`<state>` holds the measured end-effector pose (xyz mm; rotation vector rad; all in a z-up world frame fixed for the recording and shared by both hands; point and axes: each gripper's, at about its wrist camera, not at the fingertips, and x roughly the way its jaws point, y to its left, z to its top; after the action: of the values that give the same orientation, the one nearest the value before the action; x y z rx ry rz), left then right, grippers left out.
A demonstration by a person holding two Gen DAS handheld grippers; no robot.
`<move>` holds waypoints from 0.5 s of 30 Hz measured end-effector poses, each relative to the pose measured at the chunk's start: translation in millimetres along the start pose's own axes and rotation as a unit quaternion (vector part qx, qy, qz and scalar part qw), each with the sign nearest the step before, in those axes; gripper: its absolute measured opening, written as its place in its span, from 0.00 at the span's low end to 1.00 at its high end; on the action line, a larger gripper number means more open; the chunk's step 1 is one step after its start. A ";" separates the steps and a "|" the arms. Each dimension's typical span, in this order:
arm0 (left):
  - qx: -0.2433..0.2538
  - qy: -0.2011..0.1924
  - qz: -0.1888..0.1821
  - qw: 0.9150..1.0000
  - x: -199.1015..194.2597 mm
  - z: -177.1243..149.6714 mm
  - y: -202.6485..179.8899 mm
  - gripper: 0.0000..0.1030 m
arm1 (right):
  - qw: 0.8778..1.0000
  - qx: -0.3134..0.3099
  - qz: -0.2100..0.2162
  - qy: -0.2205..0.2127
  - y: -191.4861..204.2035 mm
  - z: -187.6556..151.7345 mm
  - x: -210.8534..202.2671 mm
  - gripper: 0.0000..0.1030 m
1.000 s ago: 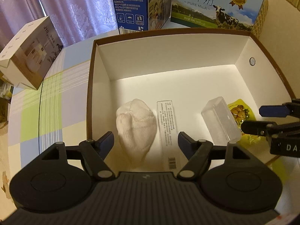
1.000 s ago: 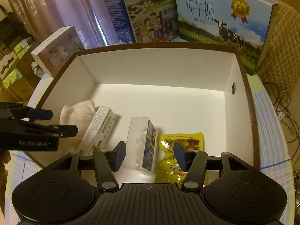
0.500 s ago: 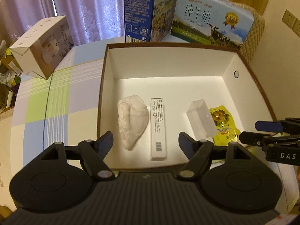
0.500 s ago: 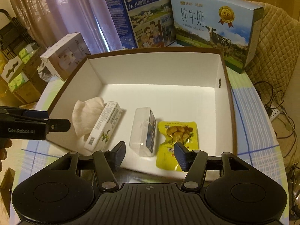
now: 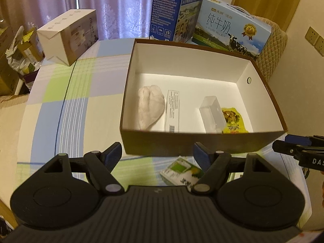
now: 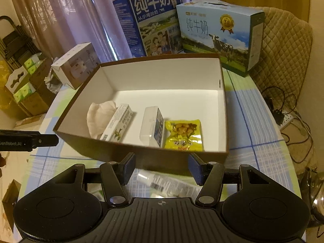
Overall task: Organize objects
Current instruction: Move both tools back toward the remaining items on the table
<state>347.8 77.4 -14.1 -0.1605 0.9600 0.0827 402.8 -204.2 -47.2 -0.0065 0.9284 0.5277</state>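
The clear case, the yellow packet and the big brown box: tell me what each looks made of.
Clear case: seemingly hard transparent plastic, slightly frosted; it keeps straight edges and the white floor shows through.
Yellow packet: likely glossy plastic film or foil; it is wrinkled, shiny and sealed flat at the edges.
Brown box: probably matte cardboard, brown outside and white inside, with thin folded walls.

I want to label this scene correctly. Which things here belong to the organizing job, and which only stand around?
Part of the job:
brown cardboard box with white inside
white crumpled cloth
long white carton
clear plastic case
yellow snack packet
green-and-white packet outside the box

Just standing around:
two blue milk cartons
white box by the curtain
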 end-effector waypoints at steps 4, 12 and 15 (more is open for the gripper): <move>-0.001 0.003 -0.001 1.000 -8.1 -15.4 -2.1 0.72 | 1.000 0.001 0.000 0.003 -1.2 -9.8 -8.6 0.53; -0.007 0.012 -0.002 1.000 -17.2 -45.0 -5.0 0.72 | 1.000 0.007 -0.002 0.006 -5.8 -31.0 -26.1 0.53; -0.007 0.015 -0.004 1.000 -19.2 -55.4 -7.9 0.72 | 1.000 0.006 -0.002 0.010 -6.4 -38.3 -30.3 0.53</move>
<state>293.2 60.0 -28.7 -0.1789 0.9898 0.0797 361.9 -231.6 -48.8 -0.0031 0.9506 0.5184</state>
